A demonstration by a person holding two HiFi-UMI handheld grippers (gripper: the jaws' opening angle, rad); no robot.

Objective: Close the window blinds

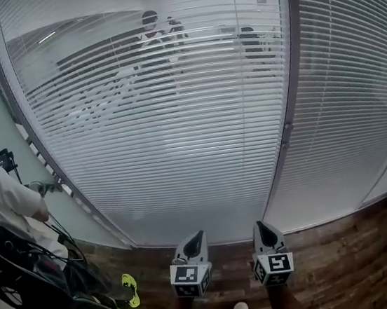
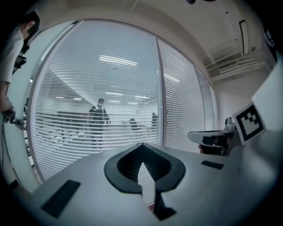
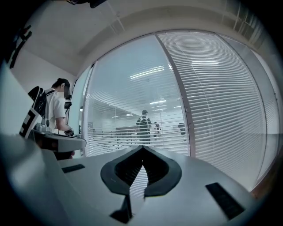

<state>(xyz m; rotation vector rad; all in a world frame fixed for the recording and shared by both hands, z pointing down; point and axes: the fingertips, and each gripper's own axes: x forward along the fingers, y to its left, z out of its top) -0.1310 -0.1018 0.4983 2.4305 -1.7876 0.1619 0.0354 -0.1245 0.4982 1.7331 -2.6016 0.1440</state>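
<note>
My left gripper (image 1: pixel 196 239) & right gripper (image 1: pixel 263 229) sit side by side near the window blinds (image 1: pixel 176 131), both w/ jaws pressed together, nothing in them. Wood floor (image 1: pixel 341 258) runs to the blinds' foot. Seated person (image 1: pixel 5 203) left of blinds. Slats part open; standing person (image 1: pixel 151 32) shows thru them.

Left blind (image 1: pixel 156 141) ahead, right blind (image 1: pixel 355 93) beside it, person (image 1: pixel 5 203) at far left, left gripper (image 1: pixel 197 237) and right gripper (image 1: pixel 262 227) side by side before the blinds, over floor (image 1: pixel 349 264).
</note>
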